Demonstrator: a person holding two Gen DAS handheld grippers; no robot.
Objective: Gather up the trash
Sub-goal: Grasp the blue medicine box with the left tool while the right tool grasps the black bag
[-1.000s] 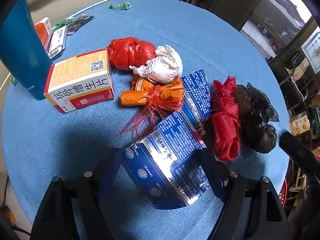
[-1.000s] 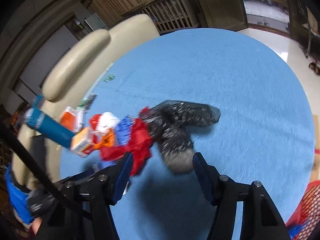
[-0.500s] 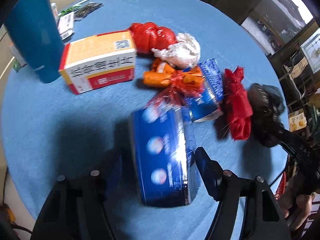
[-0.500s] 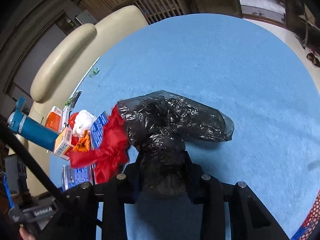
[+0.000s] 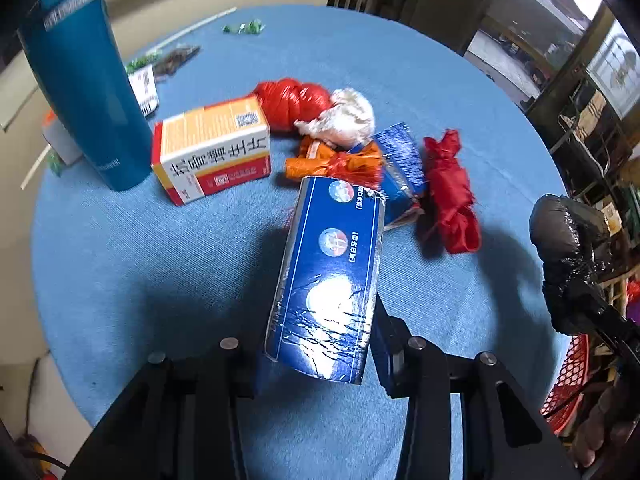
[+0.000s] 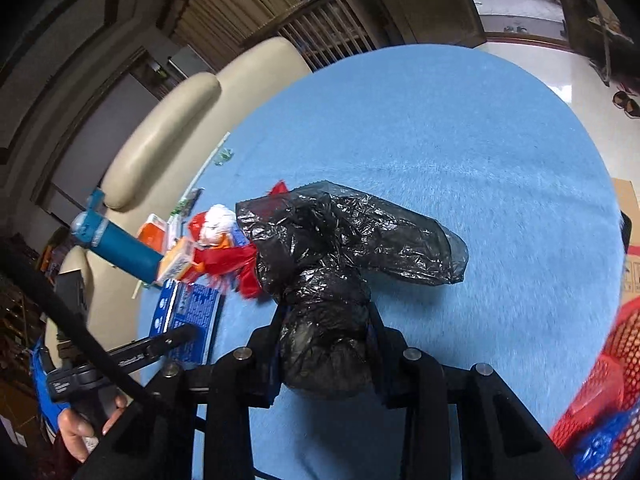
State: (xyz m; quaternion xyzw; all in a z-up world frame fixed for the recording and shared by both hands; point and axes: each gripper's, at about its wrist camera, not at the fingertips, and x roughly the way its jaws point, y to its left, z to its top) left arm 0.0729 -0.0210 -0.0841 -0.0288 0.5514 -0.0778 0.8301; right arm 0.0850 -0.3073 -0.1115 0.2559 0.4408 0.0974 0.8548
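Left gripper (image 5: 320, 354) has just closed, pinching a blue box (image 5: 330, 276); right gripper (image 6: 326, 354) pinches a black bag (image 6: 328, 280). The bag's loose tail could snag the red bundle (image 6: 236, 266) beside it.

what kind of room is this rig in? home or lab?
Most likely a home living or dining room. A round table with a blue cloth stands beside a cream sofa, household trash and a medicine box lie on it, and a red mesh basket sits by the table's edge.
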